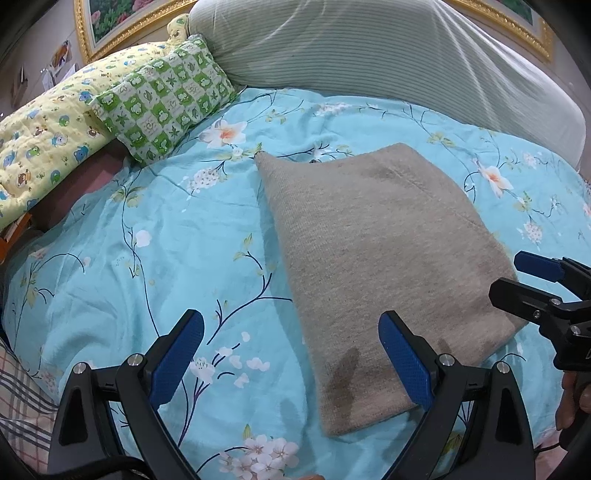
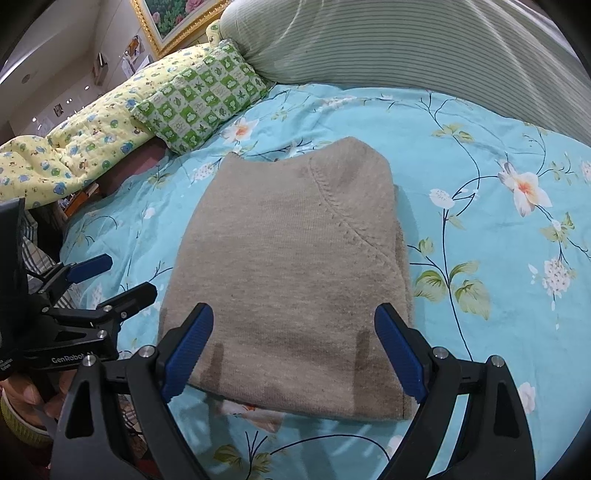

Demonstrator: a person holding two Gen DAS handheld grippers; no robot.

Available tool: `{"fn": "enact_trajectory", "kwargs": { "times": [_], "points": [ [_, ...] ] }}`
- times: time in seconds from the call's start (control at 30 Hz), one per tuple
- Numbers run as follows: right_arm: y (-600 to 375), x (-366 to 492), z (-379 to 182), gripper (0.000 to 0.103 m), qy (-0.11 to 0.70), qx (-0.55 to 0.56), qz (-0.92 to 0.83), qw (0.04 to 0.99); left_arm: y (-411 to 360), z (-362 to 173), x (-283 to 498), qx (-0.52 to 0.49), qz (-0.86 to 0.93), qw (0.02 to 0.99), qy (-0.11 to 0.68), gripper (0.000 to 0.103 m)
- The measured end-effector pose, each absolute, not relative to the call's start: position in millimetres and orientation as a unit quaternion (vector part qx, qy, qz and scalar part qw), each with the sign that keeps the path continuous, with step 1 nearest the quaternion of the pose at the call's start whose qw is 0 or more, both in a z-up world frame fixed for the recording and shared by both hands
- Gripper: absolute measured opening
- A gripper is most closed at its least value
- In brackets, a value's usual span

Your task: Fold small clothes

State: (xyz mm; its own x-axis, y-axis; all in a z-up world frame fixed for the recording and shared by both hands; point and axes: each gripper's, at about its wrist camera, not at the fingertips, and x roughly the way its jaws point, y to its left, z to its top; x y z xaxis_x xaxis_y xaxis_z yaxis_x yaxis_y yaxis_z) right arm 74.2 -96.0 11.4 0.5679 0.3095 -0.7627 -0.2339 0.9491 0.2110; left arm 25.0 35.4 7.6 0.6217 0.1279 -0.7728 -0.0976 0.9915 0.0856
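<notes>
A beige knitted garment [image 1: 384, 258] lies folded into a compact block on the blue floral bedsheet [image 1: 147, 258]; it also shows in the right wrist view [image 2: 288, 266]. My left gripper [image 1: 291, 358] is open and empty, hovering over the garment's near left corner. My right gripper [image 2: 295, 350] is open and empty, just above the garment's near edge. The right gripper also appears at the right edge of the left wrist view [image 1: 524, 280], and the left gripper at the left edge of the right wrist view [image 2: 118, 277].
A green checked pillow [image 1: 166, 99] and a yellow cartoon quilt [image 1: 48, 140] lie at the far left of the bed. A large striped grey-green bolster [image 1: 369, 55] runs along the back. A gold-framed picture [image 1: 110, 26] hangs behind.
</notes>
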Motion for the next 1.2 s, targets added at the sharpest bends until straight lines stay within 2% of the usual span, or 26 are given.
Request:
{"fn": "enact_trajectory", "kwargs": {
  "times": [1.2],
  "points": [
    [-101.2,77.3,14.9,0.089,0.437,0.048,0.158,0.884,37.8,8.9,32.4,0.022,0.053,0.898,0.435,0.096]
  ]
}}
